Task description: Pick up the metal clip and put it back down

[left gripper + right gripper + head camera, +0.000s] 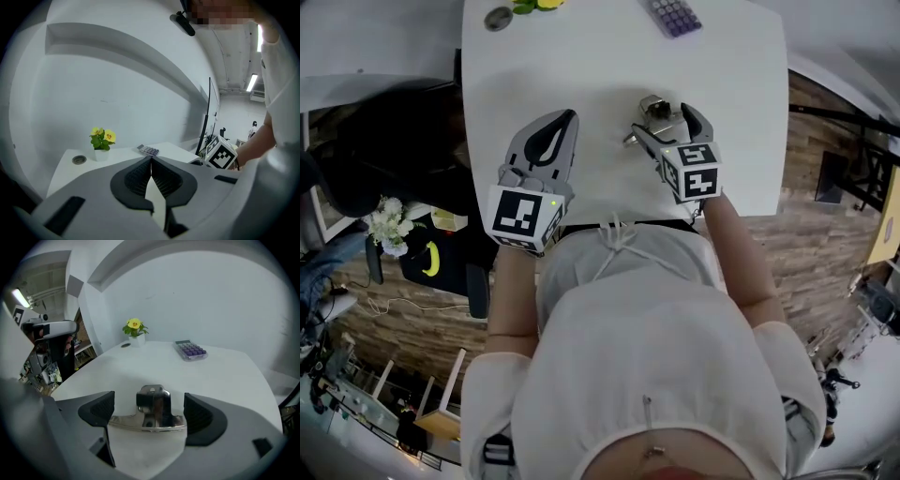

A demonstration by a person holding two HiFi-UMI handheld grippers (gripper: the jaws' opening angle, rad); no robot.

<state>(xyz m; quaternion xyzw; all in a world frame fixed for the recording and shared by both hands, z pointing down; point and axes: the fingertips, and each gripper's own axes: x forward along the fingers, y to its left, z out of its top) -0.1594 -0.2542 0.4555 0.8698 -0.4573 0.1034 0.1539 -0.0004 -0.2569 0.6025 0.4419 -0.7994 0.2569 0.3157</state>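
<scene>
We hold the right gripper (149, 405) fingers spread wide, metal clip (151, 417) on the counter (225, 366) between them, long edge crosswise from finger to finger, handle pointing forward along them, left gripper (151, 164) fingers pressed together.

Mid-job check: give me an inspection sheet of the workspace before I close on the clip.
Surface: white table, plain top.
Job's things: metal clip on the table, near the front edge.
Clutter: potted flower, keypad and round disc, all toward the far edge.
Grippers: right claw open, with a pad on either side of the clip; contact unclear. Left claw shut, empty.
Cables: nothing seen on the table.
Surroundings: white wall behind, wood-pattern floor beside the table.
</scene>
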